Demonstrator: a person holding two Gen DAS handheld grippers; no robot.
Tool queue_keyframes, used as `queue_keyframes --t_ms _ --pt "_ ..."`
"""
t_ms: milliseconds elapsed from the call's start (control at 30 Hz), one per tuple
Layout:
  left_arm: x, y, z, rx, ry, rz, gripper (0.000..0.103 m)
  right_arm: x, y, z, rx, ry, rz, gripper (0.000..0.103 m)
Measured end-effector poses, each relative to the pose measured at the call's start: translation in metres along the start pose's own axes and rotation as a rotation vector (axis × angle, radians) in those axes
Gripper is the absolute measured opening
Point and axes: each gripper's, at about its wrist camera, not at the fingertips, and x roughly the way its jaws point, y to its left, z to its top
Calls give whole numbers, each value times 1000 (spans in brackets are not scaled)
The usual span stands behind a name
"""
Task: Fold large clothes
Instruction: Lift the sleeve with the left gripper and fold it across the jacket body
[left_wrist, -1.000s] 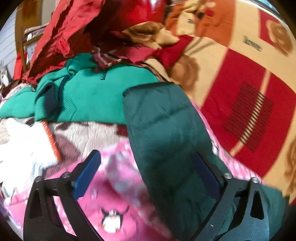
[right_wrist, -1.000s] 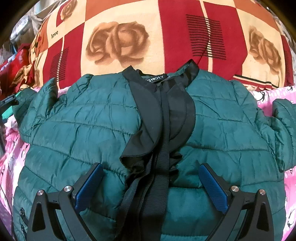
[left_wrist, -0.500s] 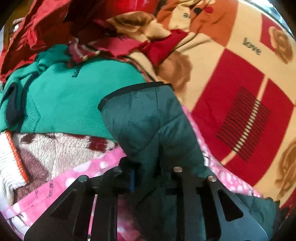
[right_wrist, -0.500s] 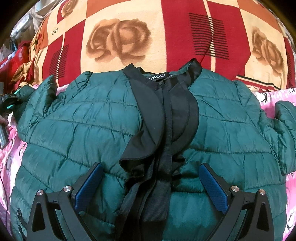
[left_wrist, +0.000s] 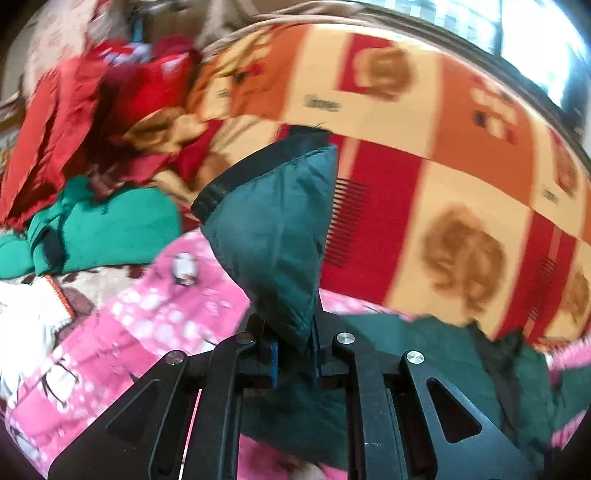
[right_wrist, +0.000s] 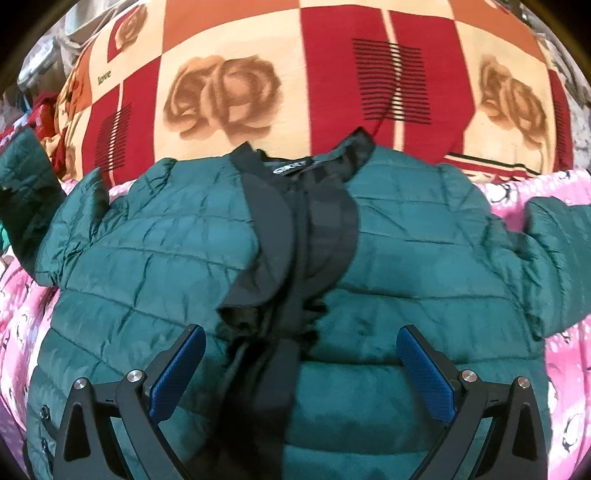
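Observation:
A dark green quilted puffer jacket (right_wrist: 424, 266) lies front-up on a pink penguin-print sheet (right_wrist: 535, 192), with a black collar and black zip placket (right_wrist: 299, 258) down its middle. My left gripper (left_wrist: 293, 354) is shut on the jacket's left sleeve (left_wrist: 273, 236) and holds it lifted, its black cuff pointing up. The lifted sleeve also shows at the left edge of the right wrist view (right_wrist: 26, 184). My right gripper (right_wrist: 299, 365) is open and empty, hovering over the jacket's chest. The jacket's right sleeve (right_wrist: 554, 236) lies spread out to the right.
A red, orange and cream rose-print blanket (right_wrist: 332, 85) covers the bed behind the jacket. At the left lie a bright green sweater (left_wrist: 110, 229), red garments (left_wrist: 74, 122) and a white knit (left_wrist: 26, 314).
My left gripper closed on the sleeve and has raised it up off the sheet, swinging right. My right gripper stayed open over the chest, barely moving.

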Motion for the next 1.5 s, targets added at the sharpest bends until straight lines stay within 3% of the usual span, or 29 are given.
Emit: queue_keyframes --t_ms 200,433,700,1033,1500 --pt "-24 -72 -26 105 48 -118 11 -16 -26 -7 47 -9 -19 103" --pt "-24 -144 -63 212 116 -177 11 -28 -48 -16 75 -6 -36 103" --pt "-23 -200 -93 295 167 -211 11 -32 -69 -22 117 -5 -45 103" --pt "-1 -236 -126 343 248 -222 11 -31 -80 -25 113 1 -66 103" --pt "20 -248 -152 387 318 -196 12 -21 -89 -30 145 37 -55 103"
